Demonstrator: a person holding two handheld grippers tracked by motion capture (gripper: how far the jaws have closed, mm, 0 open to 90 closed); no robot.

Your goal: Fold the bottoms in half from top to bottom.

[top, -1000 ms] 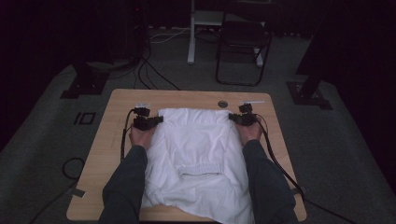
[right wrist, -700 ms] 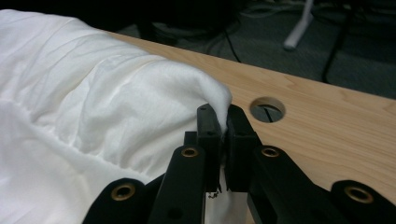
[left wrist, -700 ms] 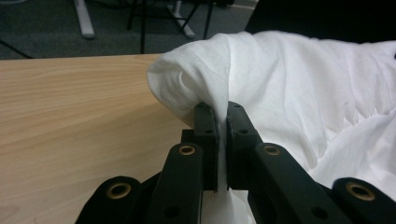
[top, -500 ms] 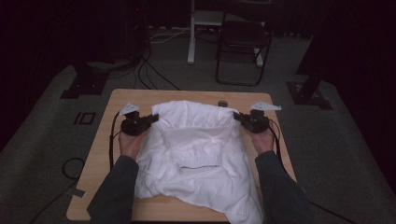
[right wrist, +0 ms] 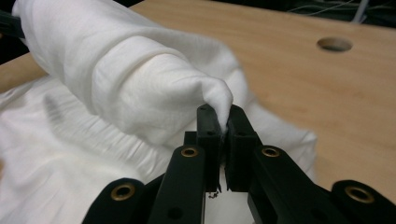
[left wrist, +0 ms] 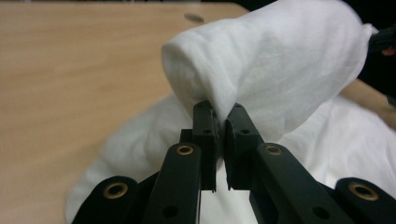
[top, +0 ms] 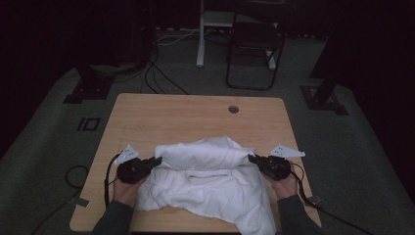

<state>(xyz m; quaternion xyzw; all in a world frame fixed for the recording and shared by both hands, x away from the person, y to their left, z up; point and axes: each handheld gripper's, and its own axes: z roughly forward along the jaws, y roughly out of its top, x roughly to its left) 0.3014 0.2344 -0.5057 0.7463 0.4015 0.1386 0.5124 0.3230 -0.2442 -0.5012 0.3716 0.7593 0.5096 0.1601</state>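
A white garment (top: pixel 210 186) lies crumpled on the near half of the wooden table (top: pixel 195 117). Its far edge is lifted and rolled back over the rest. My left gripper (top: pixel 155 160) is shut on the left end of that raised fold, and my right gripper (top: pixel 250 157) is shut on the right end. In the left gripper view the jaws (left wrist: pixel 220 119) pinch a tuck of the white cloth (left wrist: pixel 271 60), which bulges above them. In the right gripper view the jaws (right wrist: pixel 223 121) pinch a peak of the cloth (right wrist: pixel 116 79) in the same way.
A round cable hole (top: pixel 233 109) sits near the table's far edge, on bare wood. Beyond the table stand a dark folding chair (top: pixel 254 44), a white post (top: pixel 200 34) and black stand bases, with cables on the grey carpet.
Both grippers have travelled from the table's far part toward the person, dragging the garment's far edge with them so that it folds back over the rest.
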